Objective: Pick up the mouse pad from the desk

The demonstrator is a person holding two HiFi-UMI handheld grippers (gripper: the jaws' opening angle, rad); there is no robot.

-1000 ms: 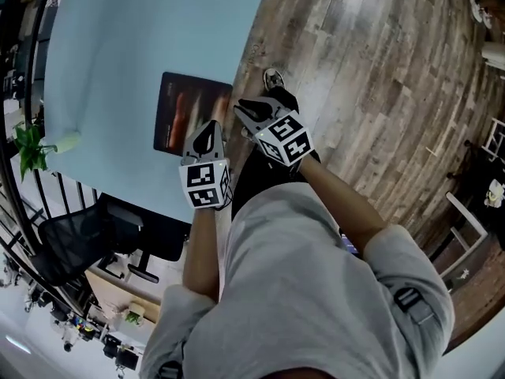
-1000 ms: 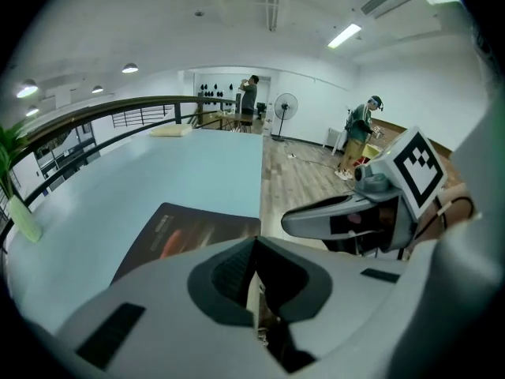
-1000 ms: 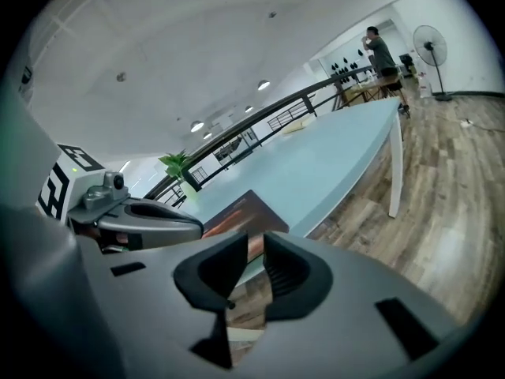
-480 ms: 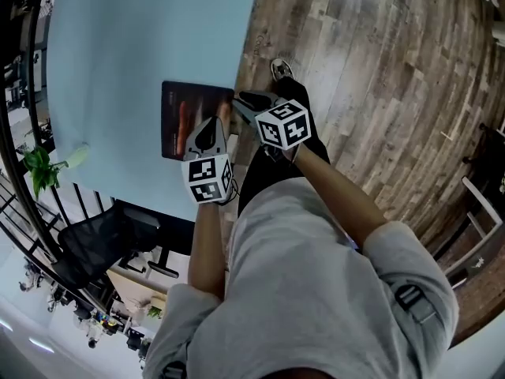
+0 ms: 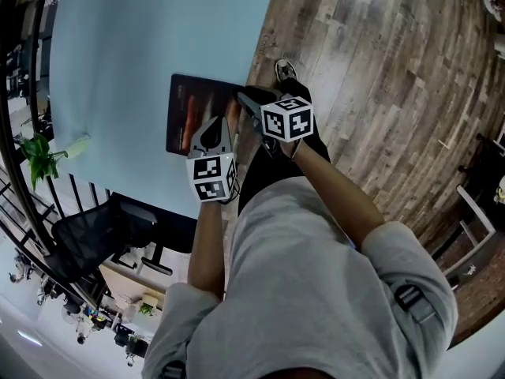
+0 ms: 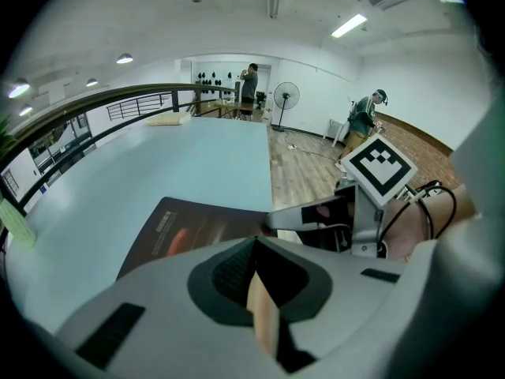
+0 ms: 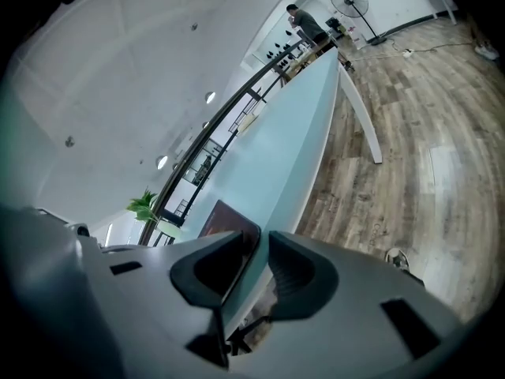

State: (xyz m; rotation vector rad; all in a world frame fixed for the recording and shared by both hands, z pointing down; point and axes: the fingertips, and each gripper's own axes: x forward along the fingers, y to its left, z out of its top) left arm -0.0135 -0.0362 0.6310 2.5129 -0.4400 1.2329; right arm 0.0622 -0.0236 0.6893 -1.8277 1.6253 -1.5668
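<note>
A dark mouse pad (image 5: 197, 115) lies flat on the light blue desk (image 5: 142, 46), its right side at the desk's near edge. My right gripper (image 5: 244, 98) reaches in from the right at that edge, and its jaws are opening. In the right gripper view the pad's corner (image 7: 230, 219) and the desk edge line up with the gap of the right gripper (image 7: 256, 242); the pads do not press on it. My left gripper (image 5: 213, 126) hovers over the pad's lower right part, shut with nothing in it. In the left gripper view the pad (image 6: 193, 229) lies just past the left gripper (image 6: 254, 242).
Wooden floor (image 5: 379, 69) lies right of the desk, with a shoe (image 5: 282, 71) by the edge. A black office chair (image 5: 95, 235), a plant (image 5: 35, 152) and a railing stand at the left. A white desk leg (image 7: 359, 109) and a distant fan (image 6: 284, 97) show.
The right gripper has sunk toward the pad's edge at the desk edge and rolled, so its marker cube now faces squarely. The left gripper has kept almost still.
</note>
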